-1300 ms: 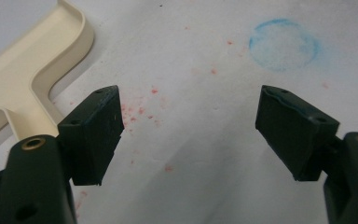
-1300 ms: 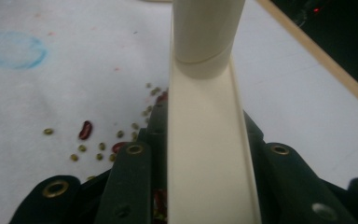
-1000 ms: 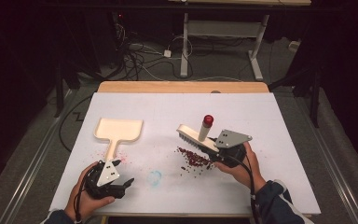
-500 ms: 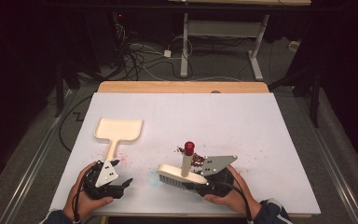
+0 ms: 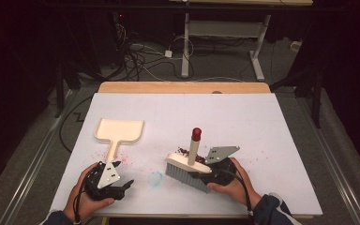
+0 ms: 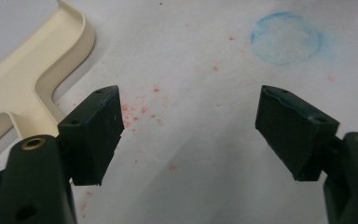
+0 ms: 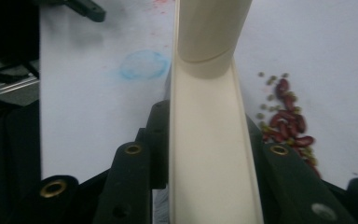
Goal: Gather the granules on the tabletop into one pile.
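Brush (image 5: 187, 165): cream plastic block, grey bristles, round red-capped handle; near the table's (image 5: 272, 122) front edge, nearer the middle than a second ago.
Right gripper (image 7: 205, 154): jaws pinch the brush's block.
Beans (image 7: 289, 121): dark red, glossy, heaped behind the brush.
Dustpan (image 5: 118, 132): cream, flat, unmoved, front-left.
Left gripper (image 6: 189, 133): jaws spread, nothing between them.

R gripper (image 5: 205, 174) w/ brush (image 5: 187, 169) now sits nearer table's front edge vs 1 s ago, handle more upright, beans (image 5: 183, 151) now behind the brush.
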`<state>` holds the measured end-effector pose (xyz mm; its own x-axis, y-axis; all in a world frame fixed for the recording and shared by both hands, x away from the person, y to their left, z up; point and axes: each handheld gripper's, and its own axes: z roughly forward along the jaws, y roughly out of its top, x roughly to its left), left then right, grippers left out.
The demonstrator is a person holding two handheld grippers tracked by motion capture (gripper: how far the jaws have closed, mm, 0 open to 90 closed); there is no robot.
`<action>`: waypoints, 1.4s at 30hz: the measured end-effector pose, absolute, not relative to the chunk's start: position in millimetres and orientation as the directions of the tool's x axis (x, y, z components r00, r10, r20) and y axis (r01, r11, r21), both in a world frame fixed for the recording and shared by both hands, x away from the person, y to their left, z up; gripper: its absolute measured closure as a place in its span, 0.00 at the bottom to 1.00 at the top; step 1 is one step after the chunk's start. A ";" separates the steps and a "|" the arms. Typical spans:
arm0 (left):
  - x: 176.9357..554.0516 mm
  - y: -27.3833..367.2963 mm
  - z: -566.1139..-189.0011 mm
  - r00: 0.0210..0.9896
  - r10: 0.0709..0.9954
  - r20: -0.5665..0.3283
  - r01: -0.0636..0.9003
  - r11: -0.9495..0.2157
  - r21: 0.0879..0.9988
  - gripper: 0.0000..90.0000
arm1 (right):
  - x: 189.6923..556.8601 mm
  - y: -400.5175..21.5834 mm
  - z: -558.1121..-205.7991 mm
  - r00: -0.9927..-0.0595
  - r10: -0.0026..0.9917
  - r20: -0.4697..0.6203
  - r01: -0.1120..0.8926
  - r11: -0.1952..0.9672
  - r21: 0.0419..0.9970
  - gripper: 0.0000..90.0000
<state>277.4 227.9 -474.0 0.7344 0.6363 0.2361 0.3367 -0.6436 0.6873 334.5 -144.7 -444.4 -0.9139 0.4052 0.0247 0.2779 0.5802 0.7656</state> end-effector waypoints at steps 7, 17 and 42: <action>277.0 227.1 -473.4 0.736 0.635 0.235 0.334 -0.641 0.691 0.25 | 347.0 -159.7 -438.5 -0.868 0.496 -0.024 0.297 0.556 0.777 0.75; 277.6 227.0 -472.5 0.732 0.640 0.233 0.337 -0.637 0.693 0.25 | 345.9 -159.7 -418.5 -0.790 0.612 -0.041 0.305 0.450 0.840 0.75; 274.1 227.5 -472.5 0.730 0.647 0.221 0.342 -0.626 0.701 0.26 | 350.3 -129.9 -456.7 -0.473 0.842 0.259 0.621 0.111 0.776 0.75</action>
<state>274.1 227.5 -472.5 0.7301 0.6466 0.2210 0.3419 -0.6257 0.7011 350.3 -129.9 -456.7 -0.4734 0.8419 0.2592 0.6214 0.1107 0.7756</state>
